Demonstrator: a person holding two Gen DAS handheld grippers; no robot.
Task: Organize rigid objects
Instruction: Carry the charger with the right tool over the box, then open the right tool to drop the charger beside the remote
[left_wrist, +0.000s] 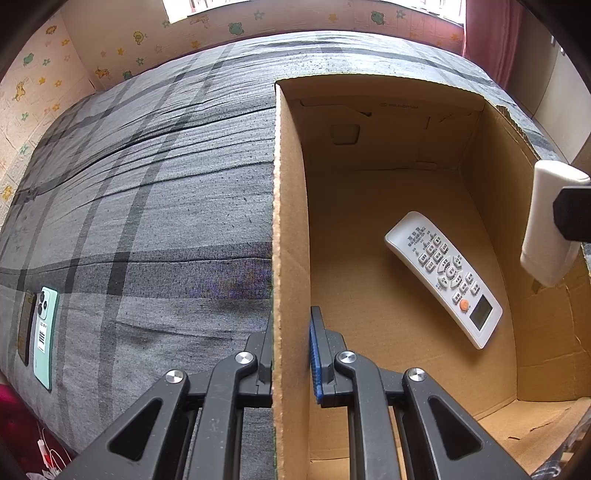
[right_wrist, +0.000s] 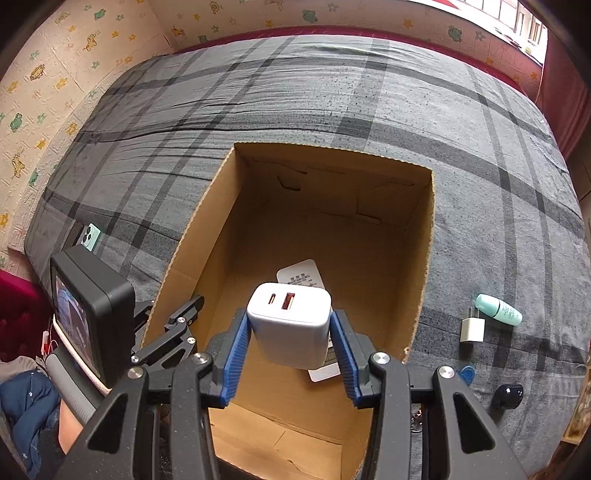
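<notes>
The left gripper (left_wrist: 291, 354) is clamped shut on the left wall of the one cardboard box (left_wrist: 291, 221), a finger on each side. The right gripper (right_wrist: 290, 347) grips one white charger block (right_wrist: 290, 325) between its blue pads (right_wrist: 236, 354), held above the box's open top. Beneath it, on the box floor, lies one white remote (left_wrist: 443, 278). Right of the right gripper, on the grey plaid bedspread (right_wrist: 295, 99), sit one small plug (right_wrist: 472, 329), one mint bottle (right_wrist: 498, 309) and one black cap (right_wrist: 509, 396). Two phones (left_wrist: 38, 332) lie side by side far left of the left gripper.

Right tongs (right_wrist: 290, 332) grip white charger (right_wrist: 290, 325) — above box (right_wrist: 424, 258).
</notes>
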